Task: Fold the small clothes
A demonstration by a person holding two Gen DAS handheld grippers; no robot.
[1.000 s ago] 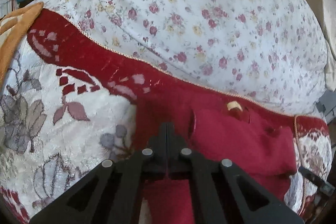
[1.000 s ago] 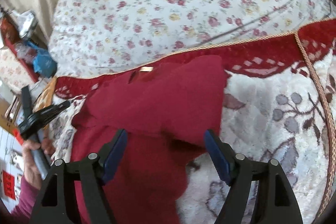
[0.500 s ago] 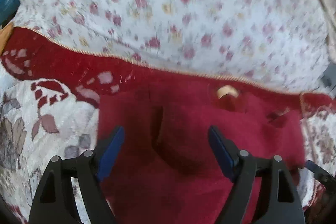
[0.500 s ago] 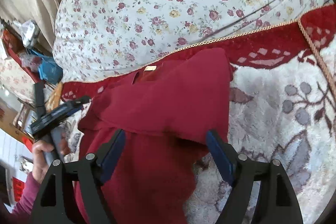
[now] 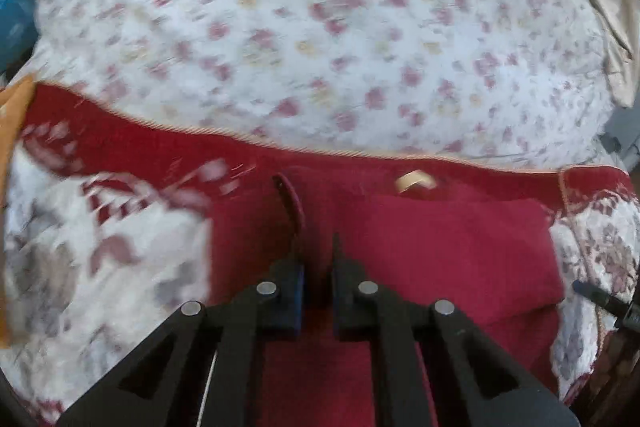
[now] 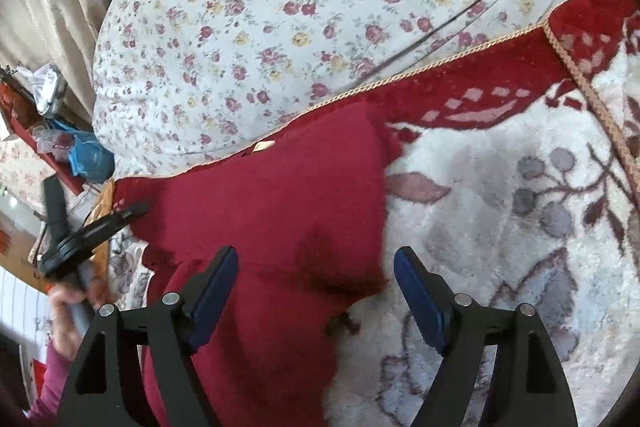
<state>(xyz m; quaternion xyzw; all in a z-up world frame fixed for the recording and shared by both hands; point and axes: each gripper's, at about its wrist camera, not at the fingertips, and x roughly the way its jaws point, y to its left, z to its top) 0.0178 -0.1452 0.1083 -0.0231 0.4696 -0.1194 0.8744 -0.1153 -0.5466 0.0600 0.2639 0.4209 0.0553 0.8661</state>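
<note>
A big bed fills the view, with a flowery white quilt (image 6: pixel 320 7) far out past both sets of jaws. Nearer lies a fluffy blanket (image 6: pixel 500 211) in white with grey leaves and a red edge trimmed with gold cord. A tan curtain (image 6: pixel 48 7) hangs at the far left of the right camera's view, with a blue bag (image 6: pixel 88 157) under it.

On the blanket lies the thing to fold, a small red top (image 6: pixel 280 219). It sits right under and in front of both sets of jaws. One side flap is already turned over the middle, and its little tan label (image 5: pixel 414 181) shows at the neck, straight ahead of the left jaws.

Now the change. Half a second ago the left gripper (image 5: pixel 316 259) was wide apart over the top. Now its jaws have come almost together, with only a thin slot between them, and a raised ridge of red cloth runs up from that slot. It looks like they are pinching this fold, but the view is blurry, so I cannot tell for sure.

The right gripper (image 6: pixel 316 291) has not changed. Its jaws are spread wide and hold nothing, with the folded edge of the top between them.

So I think the next fold is just starting, and the left side will lift first
</note>
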